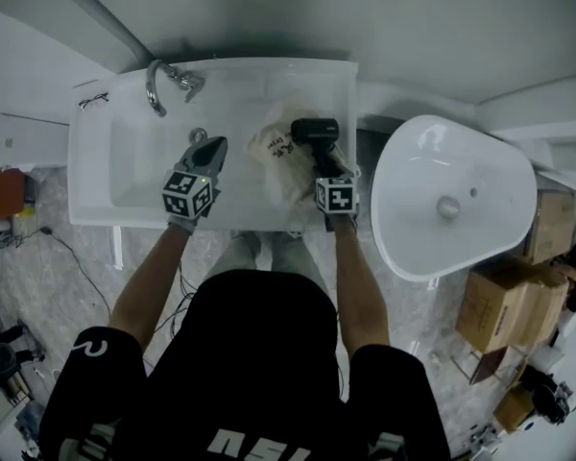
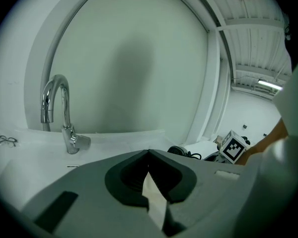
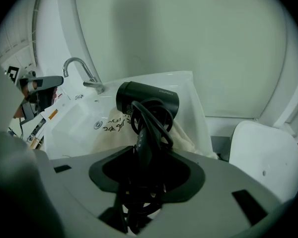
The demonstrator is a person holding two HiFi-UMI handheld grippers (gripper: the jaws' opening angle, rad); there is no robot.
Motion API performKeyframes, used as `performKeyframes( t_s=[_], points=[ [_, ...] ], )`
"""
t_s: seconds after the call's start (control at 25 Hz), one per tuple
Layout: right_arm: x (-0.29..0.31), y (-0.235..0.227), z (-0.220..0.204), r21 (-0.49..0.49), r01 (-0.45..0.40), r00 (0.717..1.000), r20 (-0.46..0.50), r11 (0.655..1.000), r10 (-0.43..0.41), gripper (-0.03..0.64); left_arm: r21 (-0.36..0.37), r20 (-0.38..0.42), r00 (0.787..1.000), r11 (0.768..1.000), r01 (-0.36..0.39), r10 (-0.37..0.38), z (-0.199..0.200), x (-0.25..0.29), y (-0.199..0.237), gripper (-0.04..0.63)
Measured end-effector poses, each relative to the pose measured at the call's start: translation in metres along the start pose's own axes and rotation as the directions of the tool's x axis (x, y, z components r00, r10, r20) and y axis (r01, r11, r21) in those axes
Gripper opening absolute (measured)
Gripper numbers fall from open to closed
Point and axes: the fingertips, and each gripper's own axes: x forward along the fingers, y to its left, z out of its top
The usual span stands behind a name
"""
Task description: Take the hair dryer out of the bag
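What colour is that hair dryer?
Black all over. The hair dryer shows best in the right gripper view.

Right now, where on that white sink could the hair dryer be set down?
Bare: the left half of the sink, bordered by the faucet and the left gripper. Crowded: its right end, where the bag lies under the hair dryer in the right gripper.

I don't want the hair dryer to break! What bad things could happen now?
The right gripper grips the hair dryer only by its handle, over the hard sink; a slip might drop it there. Its cord sits in loose loops that could snag the bag and drag it along. The faucet is close, so any water would be a danger.
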Motion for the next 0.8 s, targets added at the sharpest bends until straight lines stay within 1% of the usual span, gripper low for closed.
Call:
performKeyframes(
  t_s=[0.16, 0.32, 0.52, 0.64, 0.68, 0.8],
  points=[
    [0.003, 0.000, -0.005, 0.005, -0.011, 1.000, -0.018, 1.000, 0.012, 0.167, -0.011, -0.005, 1.000, 1.000, 0.001, -0.001, -0.003, -0.001, 0.000, -0.002],
    [-0.001, 0.005, -0.002, 0.027, -0.042, 0.999, -0.023, 0.999, 0.043, 0.169, -0.020, -0.009, 1.000, 1.000, 0.006, -0.006, -0.005, -0.004, -0.001, -0.002],
    [-0.017, 0.007, 0.003, 0.082, -0.031, 0.999, 0.018, 0.996, 0.030, 0.161, -0.018, -0.005, 1.000, 1.000, 0.019, -0.019, -0.003, -0.009, 0.000, -0.002],
    [-0.037, 0.006, 0.008, 0.100, -0.017, 0.998, 0.067, 0.995, 0.010, 0.153, -0.014, 0.003, 1.000, 0.999, 0.030, -0.030, 0.000, -0.014, -0.001, -0.002],
    [-0.046, 0.005, 0.011, 0.113, -0.014, 0.996, 0.091, 0.993, 0.004, 0.141, -0.012, 0.007, 0.999, 0.999, 0.033, -0.033, 0.000, -0.016, -0.002, -0.002],
    [-0.076, 0.004, 0.021, 0.161, -0.028, 0.985, 0.171, 0.987, 0.000, 0.052, -0.007, 0.019, 0.999, 0.999, 0.050, -0.050, 0.004, -0.022, -0.007, -0.002]
  ],
)
